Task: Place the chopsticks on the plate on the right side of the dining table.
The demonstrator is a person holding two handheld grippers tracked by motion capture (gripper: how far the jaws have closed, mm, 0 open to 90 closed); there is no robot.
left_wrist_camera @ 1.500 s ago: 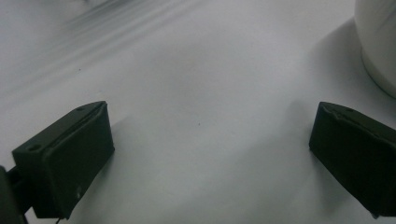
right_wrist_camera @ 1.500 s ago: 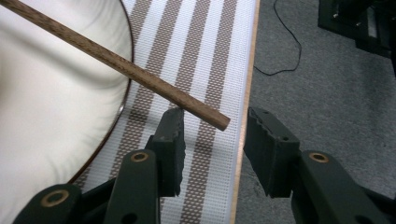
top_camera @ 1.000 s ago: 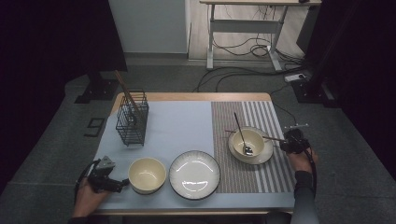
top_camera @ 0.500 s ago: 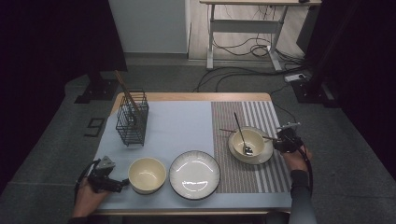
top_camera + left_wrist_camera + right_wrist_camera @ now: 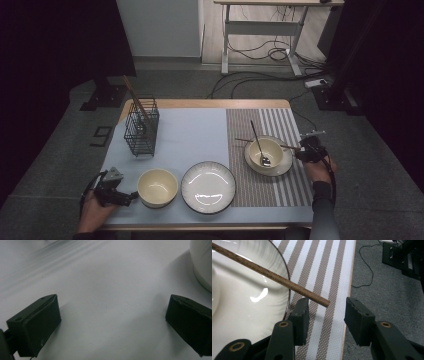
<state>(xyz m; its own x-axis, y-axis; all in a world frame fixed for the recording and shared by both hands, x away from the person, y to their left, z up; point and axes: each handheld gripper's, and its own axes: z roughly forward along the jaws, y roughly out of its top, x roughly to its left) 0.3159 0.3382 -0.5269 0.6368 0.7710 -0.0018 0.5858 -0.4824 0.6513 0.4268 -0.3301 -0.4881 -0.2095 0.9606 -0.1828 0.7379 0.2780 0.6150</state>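
Observation:
A wooden chopstick (image 5: 289, 147) (image 5: 269, 275) lies across a cream bowl (image 5: 265, 150) that stands on a white plate (image 5: 285, 165) (image 5: 242, 302) on the striped placemat. A metal spoon (image 5: 260, 147) rests in that bowl. My right gripper (image 5: 302, 150) (image 5: 327, 306) is at the plate's right rim. Its jaws have just been opening, and the chopstick's end lies between them with neither pad pressing on it. My left gripper (image 5: 131, 196) (image 5: 113, 302) rests low on the pale blue mat, open and with nothing in it, just left of another cream bowl (image 5: 157, 187) (image 5: 203, 265).
A ribbed white plate (image 5: 208, 186) sits at the front centre. A black wire basket (image 5: 141, 131) with a chopstick (image 5: 132, 95) standing in it is at the back left. The table's right edge (image 5: 348, 302) runs close beside my right gripper, with grey floor and cables beyond.

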